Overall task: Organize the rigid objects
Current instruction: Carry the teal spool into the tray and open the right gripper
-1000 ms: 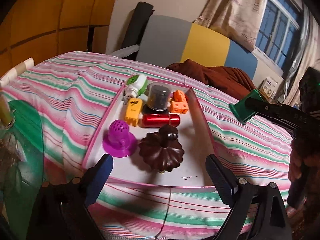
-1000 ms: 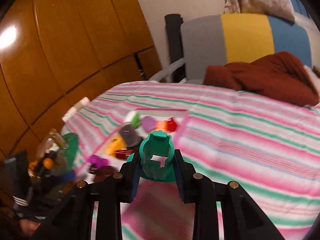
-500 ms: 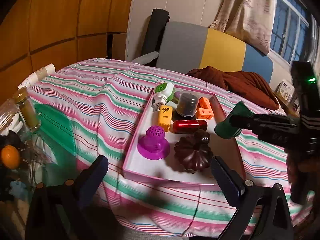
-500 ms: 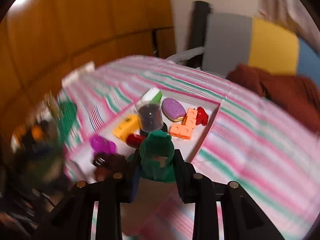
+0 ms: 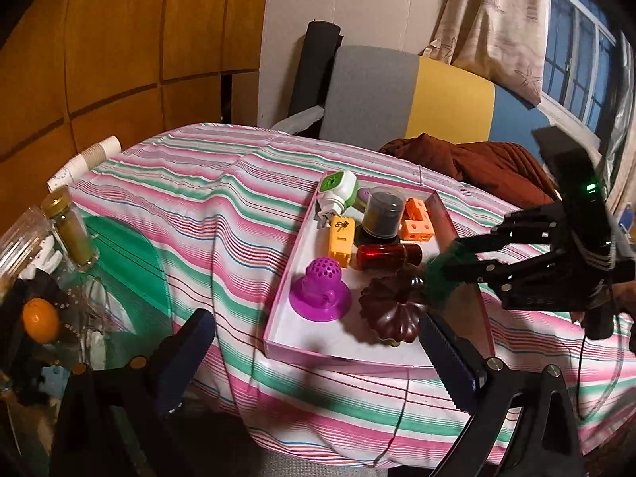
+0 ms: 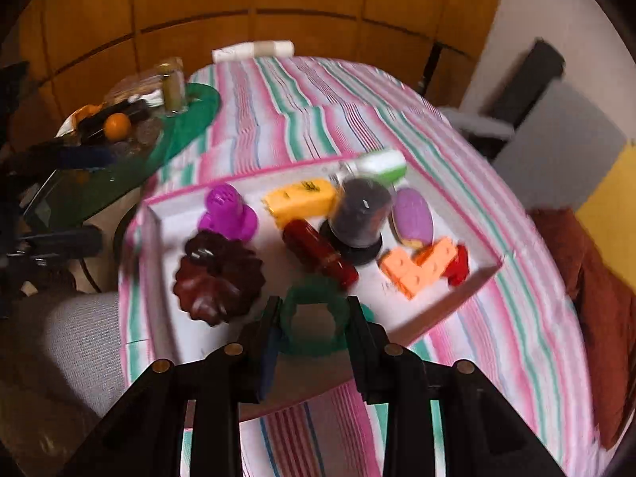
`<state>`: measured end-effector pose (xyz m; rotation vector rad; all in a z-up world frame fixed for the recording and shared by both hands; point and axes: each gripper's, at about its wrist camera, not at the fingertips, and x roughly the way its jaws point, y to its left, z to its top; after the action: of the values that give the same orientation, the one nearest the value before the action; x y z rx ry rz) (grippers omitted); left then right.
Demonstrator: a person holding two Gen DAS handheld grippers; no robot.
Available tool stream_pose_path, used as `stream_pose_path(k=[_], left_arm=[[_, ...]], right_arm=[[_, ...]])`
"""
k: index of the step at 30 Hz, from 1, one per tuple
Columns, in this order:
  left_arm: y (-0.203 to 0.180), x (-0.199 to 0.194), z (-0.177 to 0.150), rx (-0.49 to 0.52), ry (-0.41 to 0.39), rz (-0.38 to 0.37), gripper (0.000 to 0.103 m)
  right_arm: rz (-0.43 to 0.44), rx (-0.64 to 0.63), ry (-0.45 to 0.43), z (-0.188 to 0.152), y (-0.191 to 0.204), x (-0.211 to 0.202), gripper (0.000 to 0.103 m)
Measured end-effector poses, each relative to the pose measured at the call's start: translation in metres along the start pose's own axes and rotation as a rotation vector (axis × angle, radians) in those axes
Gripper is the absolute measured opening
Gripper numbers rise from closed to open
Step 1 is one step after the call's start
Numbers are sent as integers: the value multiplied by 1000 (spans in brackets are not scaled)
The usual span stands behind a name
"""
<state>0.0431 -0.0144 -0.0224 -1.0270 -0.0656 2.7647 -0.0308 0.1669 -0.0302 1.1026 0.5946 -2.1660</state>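
Note:
A pink-rimmed white tray (image 5: 278,318) on the striped table holds a purple strainer (image 5: 320,290), a brown fluted mould (image 5: 393,310), a red cylinder (image 5: 387,256), a yellow block (image 5: 342,238), a dark jar (image 5: 383,210), orange bricks (image 5: 415,218) and a white-green plug (image 5: 338,194). My right gripper (image 6: 312,318) is shut on a green ring-shaped piece (image 6: 312,320) and holds it over the tray's near side, beside the mould (image 6: 218,278). It shows in the left wrist view (image 5: 441,274) too. My left gripper (image 5: 318,357) is open and empty, short of the tray's front edge.
A green glass side table (image 5: 131,262) at the left carries a spice jar (image 5: 73,230), an orange (image 5: 39,318) and clutter. A stack of paper cups (image 5: 85,161) lies at the table's far left. A brown cloth (image 5: 477,163) and a striped chair back sit behind.
My right gripper has swung with the green piece from over the tablecloth to above the tray near the brown mould. My left gripper has pulled back from the tray, still open.

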Motion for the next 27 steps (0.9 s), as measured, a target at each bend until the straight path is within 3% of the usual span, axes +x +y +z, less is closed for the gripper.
stream_pose_path(k=[4, 9, 11, 14, 21, 27], left_arm=[[1, 2, 1, -6, 19, 40, 103], [2, 5, 1, -22, 31, 57, 103], [1, 4, 2, -19, 27, 66, 103], [-1, 3, 5, -10, 28, 82, 103], [-3, -13, 13, 18, -27, 134, 103], [-3, -19, 13, 37, -43, 201, 103]], right_arm=[[-46, 69, 25, -8, -5, 4, 39], [-117, 240, -63, -14, 1, -24, 46], [-179, 307, -58, -14, 7, -30, 52], [-238, 389, -50, -11, 20, -39, 52], [-267, 613, -34, -7, 33, -56, 53], [-309, 698, -17, -11, 31, -62, 53]])
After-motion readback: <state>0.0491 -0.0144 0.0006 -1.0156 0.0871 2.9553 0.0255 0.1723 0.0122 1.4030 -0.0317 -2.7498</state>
